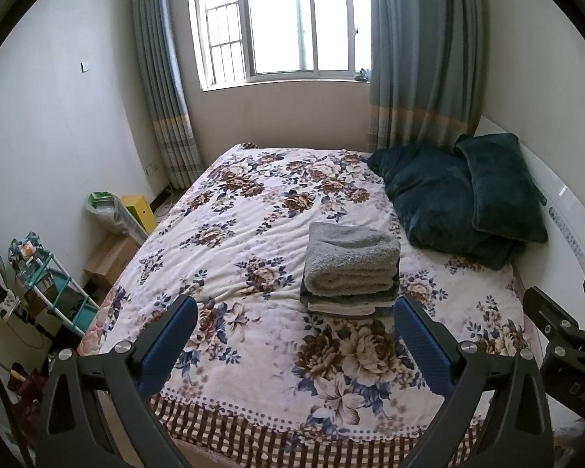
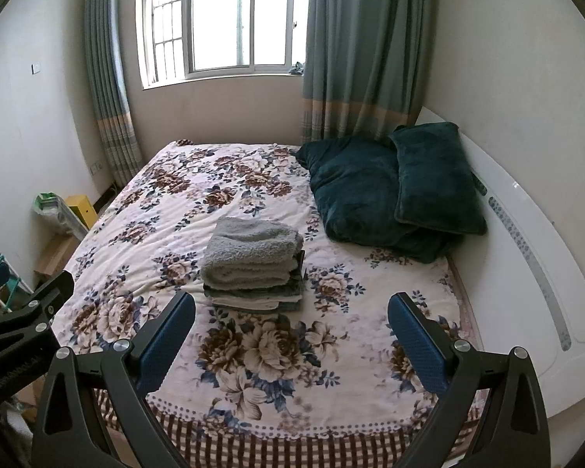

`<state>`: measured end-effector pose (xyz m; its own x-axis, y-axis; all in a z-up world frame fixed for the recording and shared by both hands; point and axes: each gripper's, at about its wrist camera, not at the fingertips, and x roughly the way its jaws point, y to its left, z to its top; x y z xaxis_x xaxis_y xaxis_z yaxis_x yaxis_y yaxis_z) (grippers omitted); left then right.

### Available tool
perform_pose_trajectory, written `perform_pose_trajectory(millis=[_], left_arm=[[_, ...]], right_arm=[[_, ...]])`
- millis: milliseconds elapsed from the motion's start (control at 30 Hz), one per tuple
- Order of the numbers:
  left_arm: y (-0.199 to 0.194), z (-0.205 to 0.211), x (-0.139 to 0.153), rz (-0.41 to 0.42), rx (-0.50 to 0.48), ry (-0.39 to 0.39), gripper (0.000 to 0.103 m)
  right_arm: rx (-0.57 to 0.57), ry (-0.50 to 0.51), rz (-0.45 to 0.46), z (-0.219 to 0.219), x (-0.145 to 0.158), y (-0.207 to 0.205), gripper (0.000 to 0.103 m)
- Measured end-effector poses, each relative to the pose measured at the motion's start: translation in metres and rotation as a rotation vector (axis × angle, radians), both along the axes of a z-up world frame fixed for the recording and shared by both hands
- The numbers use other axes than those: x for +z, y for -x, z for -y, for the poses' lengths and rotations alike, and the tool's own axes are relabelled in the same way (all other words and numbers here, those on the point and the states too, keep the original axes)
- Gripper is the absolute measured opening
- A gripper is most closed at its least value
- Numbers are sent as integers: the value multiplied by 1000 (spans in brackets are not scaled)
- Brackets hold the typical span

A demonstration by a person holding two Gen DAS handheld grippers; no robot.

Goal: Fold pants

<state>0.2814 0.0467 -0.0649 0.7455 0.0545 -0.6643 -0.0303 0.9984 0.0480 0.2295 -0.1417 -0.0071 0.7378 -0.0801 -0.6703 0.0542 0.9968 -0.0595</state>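
A stack of folded clothes [image 1: 351, 273] [image 2: 253, 263] rests in the middle of the flowered bed cover [image 1: 253, 234] [image 2: 167, 210], with thick grey fleece pants [image 1: 353, 257] [image 2: 255, 247] folded on top. My left gripper [image 1: 296, 312] hangs open above the near part of the bed, short of the stack, with nothing between its blue pads. My right gripper [image 2: 292, 310] is likewise open and empty, held beside the left one; the stack lies ahead of it, slightly left. Each gripper's body shows at the edge of the other's view.
Two dark green pillows [image 1: 460, 199] [image 2: 394, 191] lean against the white headboard [image 2: 526, 257] at the right. A shelf rack [image 1: 54, 288], cardboard box [image 1: 109, 257] and yellow box [image 1: 138, 210] stand on the floor left of the bed. A curtained window [image 1: 284, 23] is behind.
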Motion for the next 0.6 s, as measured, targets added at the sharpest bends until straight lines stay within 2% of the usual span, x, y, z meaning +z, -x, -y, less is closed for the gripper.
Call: perform_pose_trajectory(millis=[600], left_arm=[[-1, 1, 3, -6, 21, 11, 103]], right_arm=[[10, -5, -3, -1, 0, 1, 101]])
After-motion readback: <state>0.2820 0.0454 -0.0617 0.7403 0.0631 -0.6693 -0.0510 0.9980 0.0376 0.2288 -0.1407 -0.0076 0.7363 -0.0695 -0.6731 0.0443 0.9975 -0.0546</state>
